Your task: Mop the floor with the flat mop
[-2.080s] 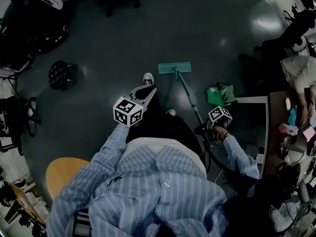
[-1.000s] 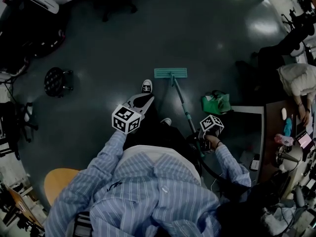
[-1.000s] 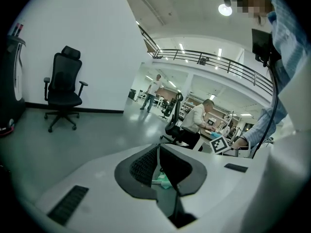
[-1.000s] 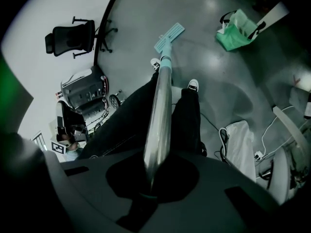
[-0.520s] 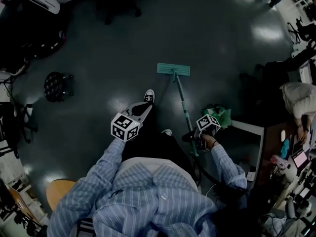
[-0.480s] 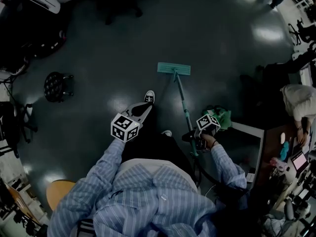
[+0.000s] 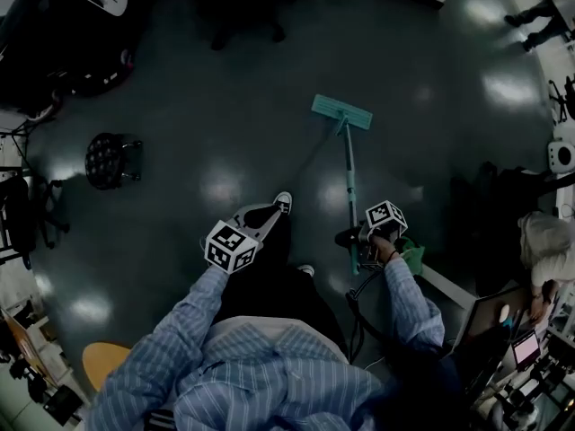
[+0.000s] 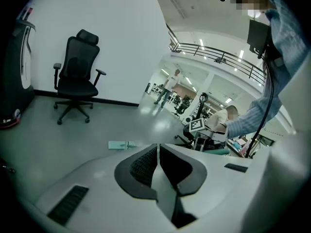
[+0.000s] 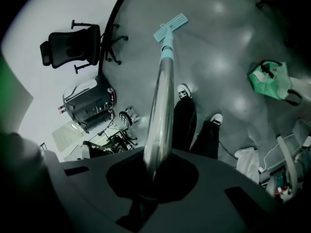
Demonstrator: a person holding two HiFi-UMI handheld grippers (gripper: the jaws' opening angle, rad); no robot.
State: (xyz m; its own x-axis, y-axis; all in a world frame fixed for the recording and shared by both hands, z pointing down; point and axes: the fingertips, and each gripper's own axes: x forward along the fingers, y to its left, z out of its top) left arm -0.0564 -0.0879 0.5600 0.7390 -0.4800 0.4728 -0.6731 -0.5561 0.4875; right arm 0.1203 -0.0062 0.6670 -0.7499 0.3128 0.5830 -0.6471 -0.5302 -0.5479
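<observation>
Mop head [image 7: 341, 112] pushed out, right tongs [image 9: 151, 176] gripping handle [image 9: 164, 81], left tongs [image 8: 157, 152] closed

Left gripper [image 8: 158, 150] jaws together, right gripper [image 9: 148, 181] clamped

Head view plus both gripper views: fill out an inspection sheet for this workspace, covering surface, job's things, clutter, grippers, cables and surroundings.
Surface: floor, dark and glossy, light reflections.
Job's things: flat mop, head flat on the floor ahead of the shoes.
Clutter: green bag on the floor, right of the shoes.
Grippers: left hand-held gripper jaws together, empty; right hand-held gripper shut on the mop handle.
Cables: black cable loops below the right hand-held gripper.
Surroundings: office chair by the wall; round stool; another person at the right edge.
</observation>
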